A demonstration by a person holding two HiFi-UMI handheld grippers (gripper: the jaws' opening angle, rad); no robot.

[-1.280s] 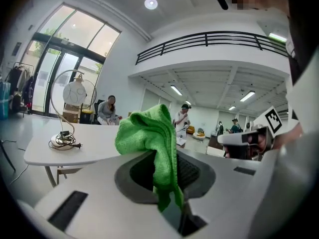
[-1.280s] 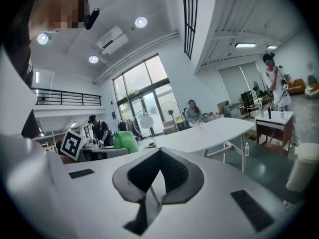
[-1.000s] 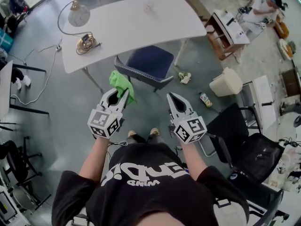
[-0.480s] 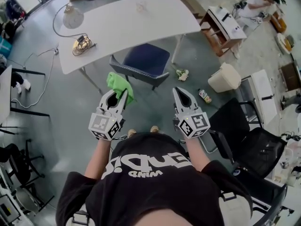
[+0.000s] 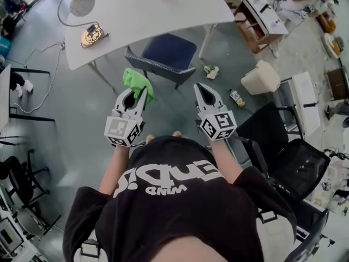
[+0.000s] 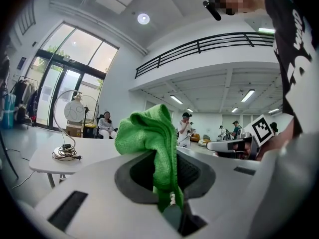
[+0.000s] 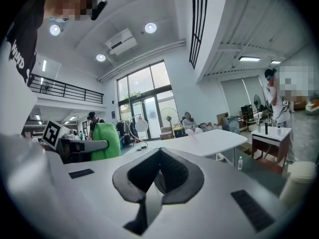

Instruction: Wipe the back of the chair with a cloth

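A dark blue chair stands tucked at the near edge of a white table, its back towards me. In the head view my left gripper is shut on a green cloth, which hangs just short of the chair's left back corner. The left gripper view shows the cloth bunched up and pinched between the jaws of the left gripper. My right gripper is level with the left one, shut with nothing in it. Its own view shows the right gripper with the jaws together.
A desk lamp and a coiled cable sit on the table. On the floor lie crumpled paper and a bottle, next to a cream bin. A black chair stands at my right. Other people are in the room.
Both grippers stay level in front of my body, the cloth still pinched in the left one. The chair and table sit slightly higher in the head view.
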